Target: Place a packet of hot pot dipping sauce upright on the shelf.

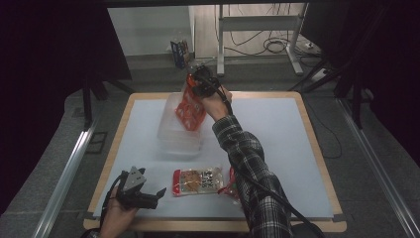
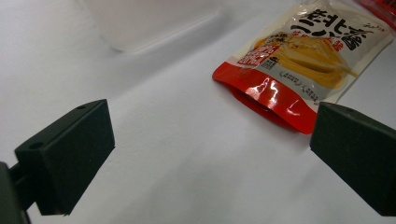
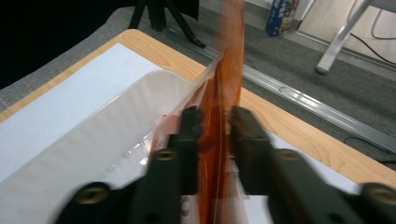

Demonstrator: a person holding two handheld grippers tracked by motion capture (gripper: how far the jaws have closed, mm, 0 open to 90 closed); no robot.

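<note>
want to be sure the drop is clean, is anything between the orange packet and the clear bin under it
Nothing visible blocks it. The orange packet hangs edge-down between the jaws of the right hand-held gripper, its lower end already over the open top of the clear bin, beside the far wall. The bin's inside looks bare.

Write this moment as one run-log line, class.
right gripper: orange snack pouch between jaws, over clear bin | left gripper: open, idle | table: another pouch

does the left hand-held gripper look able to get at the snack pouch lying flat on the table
Probably yes: the left hand-held gripper is open beside the flat snack pouch, with bare white table between them.
</note>
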